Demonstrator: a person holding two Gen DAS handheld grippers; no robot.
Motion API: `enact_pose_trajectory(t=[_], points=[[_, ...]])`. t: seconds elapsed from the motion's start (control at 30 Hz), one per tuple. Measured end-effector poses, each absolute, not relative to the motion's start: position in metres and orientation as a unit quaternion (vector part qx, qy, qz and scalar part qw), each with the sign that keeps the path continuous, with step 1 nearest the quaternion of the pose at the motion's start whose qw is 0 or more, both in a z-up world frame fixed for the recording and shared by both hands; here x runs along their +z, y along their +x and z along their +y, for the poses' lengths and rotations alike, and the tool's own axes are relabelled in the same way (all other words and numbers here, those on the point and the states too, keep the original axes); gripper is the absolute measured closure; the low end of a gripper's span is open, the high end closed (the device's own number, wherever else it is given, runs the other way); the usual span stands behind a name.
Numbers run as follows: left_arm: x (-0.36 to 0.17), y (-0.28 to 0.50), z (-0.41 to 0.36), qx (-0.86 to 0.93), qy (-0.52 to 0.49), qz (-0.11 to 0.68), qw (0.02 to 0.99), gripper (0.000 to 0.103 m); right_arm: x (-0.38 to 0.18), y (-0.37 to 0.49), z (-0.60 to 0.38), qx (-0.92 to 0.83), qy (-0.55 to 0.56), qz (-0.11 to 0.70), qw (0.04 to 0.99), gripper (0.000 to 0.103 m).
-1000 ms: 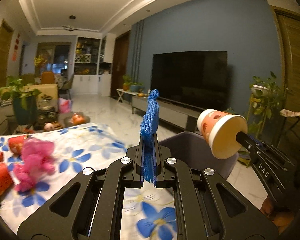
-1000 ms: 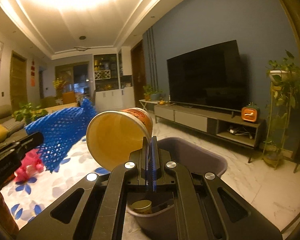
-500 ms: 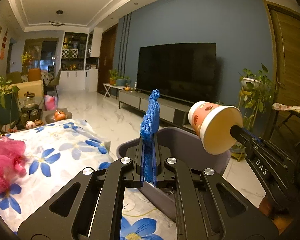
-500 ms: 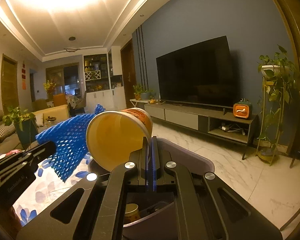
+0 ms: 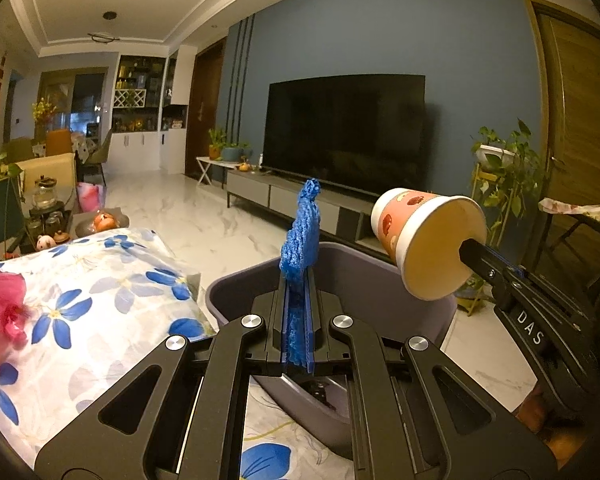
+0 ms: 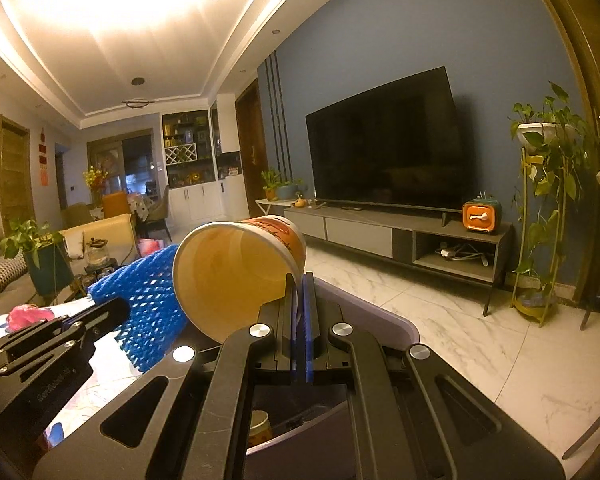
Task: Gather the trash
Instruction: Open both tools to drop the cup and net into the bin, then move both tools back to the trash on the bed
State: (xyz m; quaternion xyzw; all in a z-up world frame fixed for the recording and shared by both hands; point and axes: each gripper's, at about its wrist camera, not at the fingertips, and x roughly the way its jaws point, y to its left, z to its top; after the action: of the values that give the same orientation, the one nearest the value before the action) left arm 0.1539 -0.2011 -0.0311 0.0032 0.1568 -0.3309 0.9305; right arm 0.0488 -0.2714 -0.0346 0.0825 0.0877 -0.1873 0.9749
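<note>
Holding: left gripper [image 5: 296, 300] jaws clamp blue foam net [image 5: 300, 236]; right gripper [image 6: 299, 300] jaws pinch orange paper cup [image 6: 240, 272].
Remaining: drop both into grey plastic bin [image 5: 380, 276].

A blue foam net [image 5: 300, 236], a soft mesh sleeve, stands upright with its lower end pinched flat and its crumpled top free above a grey bin [image 5: 364, 276]. Beside it a paper cup [image 5: 424, 240], white with an orange band and red prints, lies tipped on its side, gripped by its rim, its empty yellowish inside open. Both hang over the bin, where a small yellow-lidded jar [image 6: 260, 430] lies at the bottom.
</note>
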Motion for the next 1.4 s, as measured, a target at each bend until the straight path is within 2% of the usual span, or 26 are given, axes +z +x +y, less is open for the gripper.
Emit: enact_pose_trajectory(t=[0.6, 0.63, 0.67, 0.7, 0.73, 0.8, 0.97, 1.03, 1.07, 1.1, 1.27, 1.4], points=[[-0.045, 0.164, -0.216, -0.341, 0.018, 0.177, 0.923, 0.095, -0.037, 0.057, -0.275, -0.180, 0.086, 0.087, 0.976, 0.100], [-0.046, 0.163, -0.216, -0.338, 0.021, 0.178, 0.924, 0.093, -0.037, 0.058, -0.275, -0.179, 0.087, 0.086, 0.976, 0.100], [-0.048, 0.163, -0.214, -0.333, 0.021, 0.181, 0.925, 0.085, -0.037, 0.058, -0.275, -0.178, 0.087, 0.087, 0.976, 0.100], [-0.049, 0.163, -0.212, -0.328, 0.018, 0.182, 0.927, 0.073, -0.038, 0.059, -0.275, -0.177, 0.087, 0.087, 0.977, 0.100], [-0.050, 0.163, -0.209, -0.324, 0.012, 0.183, 0.928, 0.067, -0.039, 0.060, -0.276, -0.176, 0.086, 0.087, 0.977, 0.100], [-0.051, 0.162, -0.199, -0.316, -0.002, 0.180, 0.931, 0.041, -0.041, 0.063, -0.277, -0.172, 0.087, 0.088, 0.977, 0.099], [-0.050, 0.156, -0.170, -0.273, -0.019, 0.161, 0.948, 0.027, -0.050, 0.074, -0.277, -0.162, 0.080, 0.096, 0.979, 0.099], [-0.050, 0.152, -0.155, -0.252, -0.027, 0.157, 0.954, 0.025, -0.054, 0.077, -0.277, -0.163, 0.077, 0.098, 0.979, 0.084], [-0.050, 0.151, -0.148, -0.244, -0.031, 0.157, 0.957, 0.024, -0.055, 0.077, -0.277, -0.161, 0.078, 0.098, 0.979, 0.065], [-0.051, 0.149, -0.143, -0.236, -0.034, 0.158, 0.958, 0.023, -0.055, 0.076, -0.277, -0.163, 0.079, 0.096, 0.979, 0.057], [-0.054, 0.143, -0.114, -0.186, -0.046, 0.165, 0.967, 0.021, -0.054, 0.067, -0.273, -0.166, 0.081, 0.094, 0.978, 0.056], [-0.057, 0.139, -0.091, -0.144, -0.049, 0.173, 0.973, 0.020, -0.054, 0.056, -0.272, -0.171, 0.091, 0.087, 0.977, 0.049]])
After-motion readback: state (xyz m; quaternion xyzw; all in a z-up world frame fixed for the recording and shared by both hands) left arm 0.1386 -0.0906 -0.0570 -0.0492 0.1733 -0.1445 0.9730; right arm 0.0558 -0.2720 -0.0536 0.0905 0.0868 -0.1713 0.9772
